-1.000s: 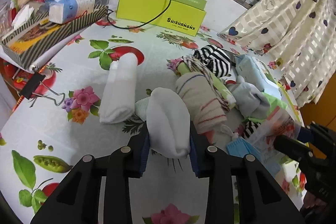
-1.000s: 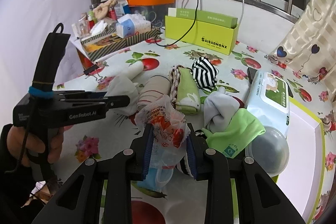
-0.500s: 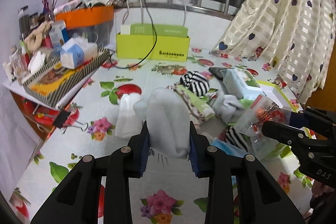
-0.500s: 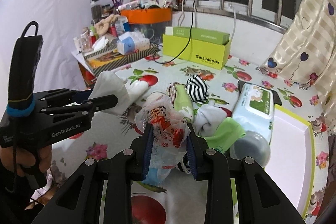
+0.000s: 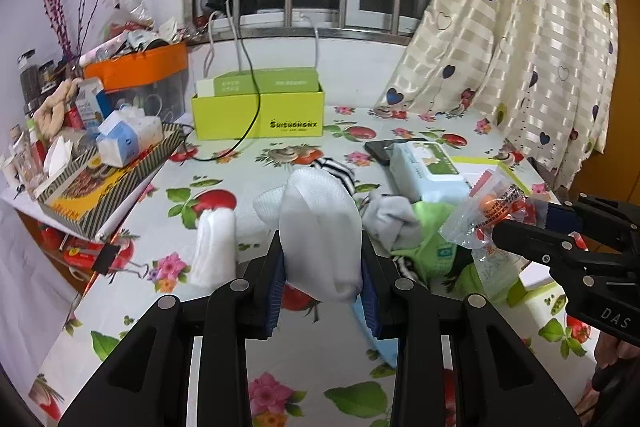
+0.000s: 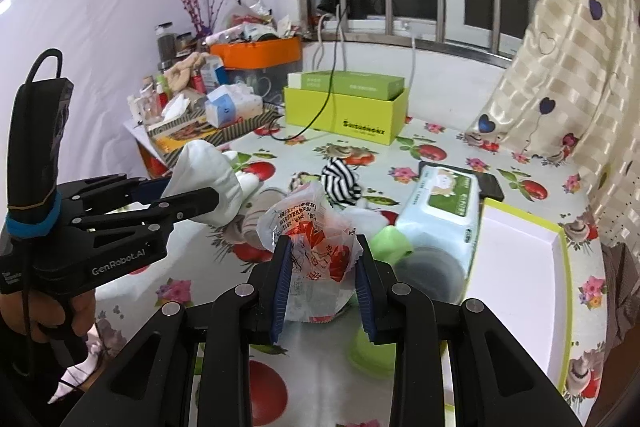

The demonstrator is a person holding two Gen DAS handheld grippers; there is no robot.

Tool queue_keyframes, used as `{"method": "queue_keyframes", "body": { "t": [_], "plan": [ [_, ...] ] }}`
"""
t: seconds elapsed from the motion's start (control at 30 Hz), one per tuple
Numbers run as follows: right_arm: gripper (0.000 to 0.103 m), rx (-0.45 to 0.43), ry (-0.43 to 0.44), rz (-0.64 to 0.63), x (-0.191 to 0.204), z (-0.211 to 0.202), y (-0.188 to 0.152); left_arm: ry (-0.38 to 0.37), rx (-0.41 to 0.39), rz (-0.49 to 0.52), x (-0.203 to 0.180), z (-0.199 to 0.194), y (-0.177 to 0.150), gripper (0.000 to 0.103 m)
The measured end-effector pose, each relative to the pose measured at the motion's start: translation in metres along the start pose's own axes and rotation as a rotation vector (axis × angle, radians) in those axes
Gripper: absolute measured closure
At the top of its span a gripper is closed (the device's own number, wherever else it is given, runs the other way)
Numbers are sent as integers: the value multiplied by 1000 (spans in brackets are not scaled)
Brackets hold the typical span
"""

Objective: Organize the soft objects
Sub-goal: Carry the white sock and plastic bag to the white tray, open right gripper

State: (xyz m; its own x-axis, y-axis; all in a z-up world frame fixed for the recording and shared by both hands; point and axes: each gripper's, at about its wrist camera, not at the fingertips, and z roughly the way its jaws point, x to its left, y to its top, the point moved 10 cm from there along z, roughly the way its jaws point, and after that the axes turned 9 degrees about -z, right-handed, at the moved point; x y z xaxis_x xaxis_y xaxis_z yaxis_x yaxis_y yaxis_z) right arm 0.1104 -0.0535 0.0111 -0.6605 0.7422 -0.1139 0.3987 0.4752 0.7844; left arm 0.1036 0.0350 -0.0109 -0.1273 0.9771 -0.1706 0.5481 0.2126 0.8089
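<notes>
My left gripper (image 5: 322, 267) is shut on a rolled white sock (image 5: 320, 227), lifted above the flowered tablecloth (image 5: 224, 291). The same white sock (image 6: 208, 179) shows at the left of the right wrist view, in the left gripper (image 6: 188, 203). My right gripper (image 6: 322, 275) is shut on a crinkled clear plastic packet with red print (image 6: 316, 243), also held off the table; that packet (image 5: 488, 215) appears at the right of the left wrist view. Below lie another white sock roll (image 5: 214, 247), a striped sock (image 6: 340, 183), a grey sock (image 5: 390, 219) and a green cloth (image 5: 432, 239).
A wet-wipes pack (image 6: 444, 211) lies over a phone (image 6: 490, 185). A white tray with a green rim (image 6: 520, 267) sits at the right. A lime box (image 5: 256, 111) with a cable stands at the back, a cluttered striped box (image 5: 104, 167) at the left, a curtain (image 5: 520, 47) at the right.
Both grippers have risen and tilted up with their loads, so the table has dropped lower in both views. The sock and the packet stay gripped.
</notes>
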Motion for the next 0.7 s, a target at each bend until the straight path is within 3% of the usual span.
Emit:
{"method": "queue_keyframes", "body": {
  "t": [0.43,0.7],
  "plan": [
    [75,-23,-77,73,-53,-26,-14,-50,-6,75,-55,7,11,69],
    [75,-28,-129,143,-96,-41,-35,-126,14,120,-102,16,14,69]
  ]
}}
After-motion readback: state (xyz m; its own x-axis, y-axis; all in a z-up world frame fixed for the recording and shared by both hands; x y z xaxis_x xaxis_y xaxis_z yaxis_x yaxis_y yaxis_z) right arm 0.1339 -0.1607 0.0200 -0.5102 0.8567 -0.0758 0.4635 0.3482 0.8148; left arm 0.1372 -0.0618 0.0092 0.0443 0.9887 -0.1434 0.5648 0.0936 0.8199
